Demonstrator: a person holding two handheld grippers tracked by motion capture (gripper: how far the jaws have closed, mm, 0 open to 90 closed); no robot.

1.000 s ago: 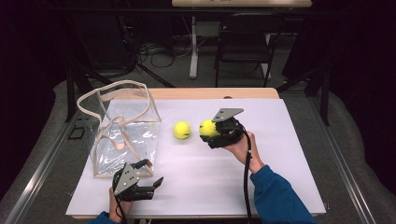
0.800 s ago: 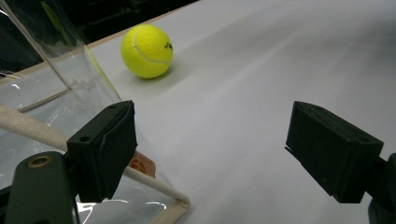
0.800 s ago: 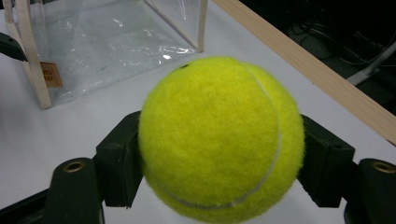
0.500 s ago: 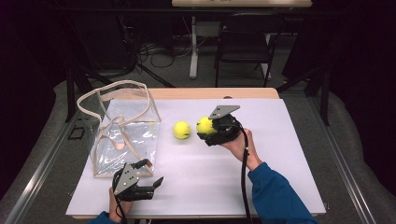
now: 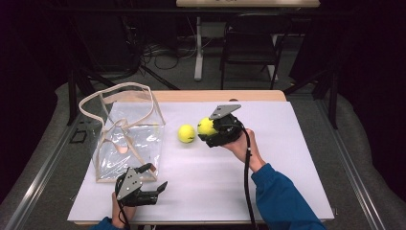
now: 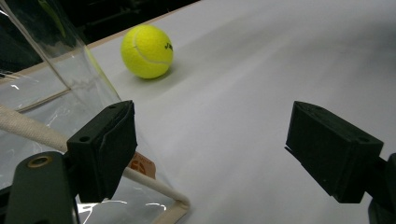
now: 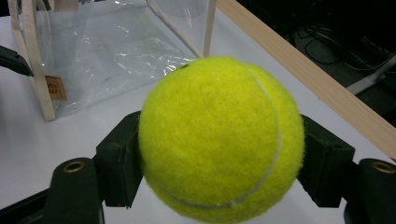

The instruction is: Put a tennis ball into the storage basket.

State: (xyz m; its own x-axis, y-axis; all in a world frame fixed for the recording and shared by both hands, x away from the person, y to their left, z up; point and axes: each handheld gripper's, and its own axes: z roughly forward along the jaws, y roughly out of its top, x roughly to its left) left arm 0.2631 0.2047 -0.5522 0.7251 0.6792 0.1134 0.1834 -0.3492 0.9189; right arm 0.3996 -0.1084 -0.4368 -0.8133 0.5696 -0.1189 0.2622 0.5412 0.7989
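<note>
Shifted slightly toward the clear bag (image 5: 125, 139) since earlier frame — right claw (image 5: 209, 130) clamped on tennis ball (image 5: 206, 126) above tabletop (image 5: 287, 158). Light, fuzzy, springy; gripped across middle. Left claw (image 5: 155, 184) apart, idle beside bag. Second ball (image 5: 186, 133) loose.

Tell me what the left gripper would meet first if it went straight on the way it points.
Probably the loose tennis ball, though it sits left of centre; the left gripper has bare white table ahead until then.

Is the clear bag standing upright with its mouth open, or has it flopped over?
Upright and open: the clear bag stands on the table, its cream-trimmed top rim spread wide and handles arching above.
</note>
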